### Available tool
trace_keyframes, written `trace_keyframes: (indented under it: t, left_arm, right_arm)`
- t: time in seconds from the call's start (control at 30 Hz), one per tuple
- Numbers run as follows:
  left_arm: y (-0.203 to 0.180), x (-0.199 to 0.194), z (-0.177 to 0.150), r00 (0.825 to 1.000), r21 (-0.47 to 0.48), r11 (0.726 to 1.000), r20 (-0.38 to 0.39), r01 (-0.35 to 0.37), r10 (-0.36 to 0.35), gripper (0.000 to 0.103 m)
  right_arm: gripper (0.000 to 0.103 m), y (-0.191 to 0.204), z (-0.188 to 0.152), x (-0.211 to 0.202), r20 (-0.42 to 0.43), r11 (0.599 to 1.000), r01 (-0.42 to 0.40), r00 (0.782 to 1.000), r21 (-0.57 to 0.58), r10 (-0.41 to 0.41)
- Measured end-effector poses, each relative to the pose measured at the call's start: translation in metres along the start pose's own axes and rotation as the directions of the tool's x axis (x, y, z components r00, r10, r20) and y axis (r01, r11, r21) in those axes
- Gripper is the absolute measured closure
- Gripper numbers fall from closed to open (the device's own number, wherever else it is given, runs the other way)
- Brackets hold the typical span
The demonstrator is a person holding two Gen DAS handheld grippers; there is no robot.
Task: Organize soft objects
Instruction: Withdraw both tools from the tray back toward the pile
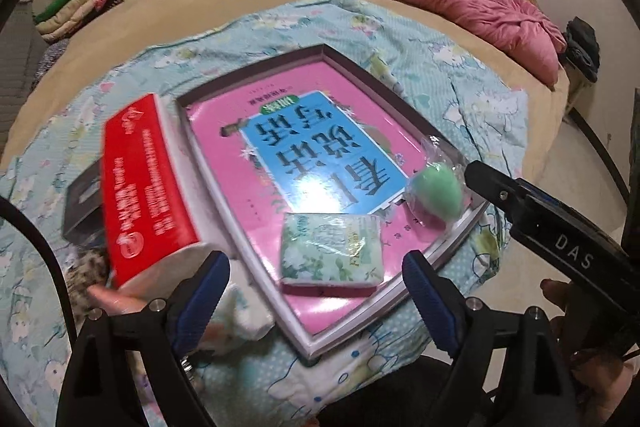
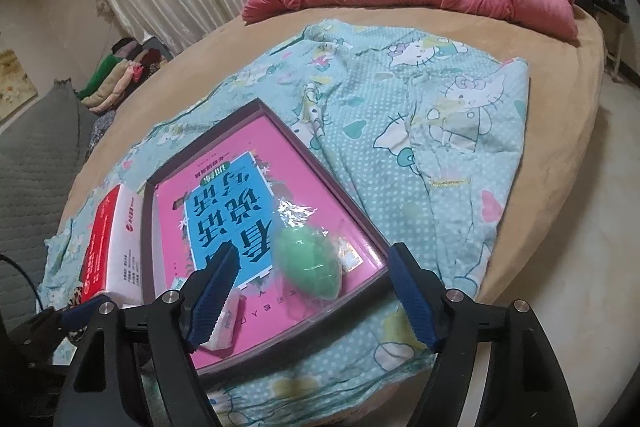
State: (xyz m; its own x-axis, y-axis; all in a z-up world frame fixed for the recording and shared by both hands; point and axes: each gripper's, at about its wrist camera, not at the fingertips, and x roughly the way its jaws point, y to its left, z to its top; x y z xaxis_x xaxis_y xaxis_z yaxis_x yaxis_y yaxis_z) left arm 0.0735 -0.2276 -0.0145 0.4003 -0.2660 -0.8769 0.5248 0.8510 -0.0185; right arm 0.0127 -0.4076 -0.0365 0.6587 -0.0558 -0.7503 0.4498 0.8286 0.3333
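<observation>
While both the left gripper (image 1: 316, 275) and right gripper (image 2: 316, 291) hung apart and empty, tissues (image 1: 330, 247) and sponge (image 2: 310, 267) lay in the tray (image 1: 360, 67); the red box (image 1: 144, 187), at nine o'clock, seemingly remained.

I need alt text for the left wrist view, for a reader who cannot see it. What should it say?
The open left gripper hovers over a shallow tray on a blue cartoon-print blanket. In the tray, on a pink and blue book, lie a green floral tissue pack and a wrapped green sponge. A red and white tissue box stands left of the tray.
</observation>
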Motion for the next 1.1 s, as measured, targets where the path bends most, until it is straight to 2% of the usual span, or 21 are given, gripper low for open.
trace_keyframes:
  t: [0.47, 1.1]
  left_arm:
    - [0.024, -0.040, -0.018, 0.999, -0.075, 0.997, 0.047, -0.021, 0.025, 0.014]
    - [0.043, -0.081, -0.037, 0.993, -0.128, 0.990, 0.100, -0.053, 0.066, 0.014]
  right_arm:
    - [0.022, 0.026, 0.000, -0.031, 0.047, 0.997, 0.042, 0.998, -0.070, -0.038]
    - [0.021, 0.054, -0.005, -0.076, 0.093, 0.990, 0.034, 0.995, -0.138, -0.022]
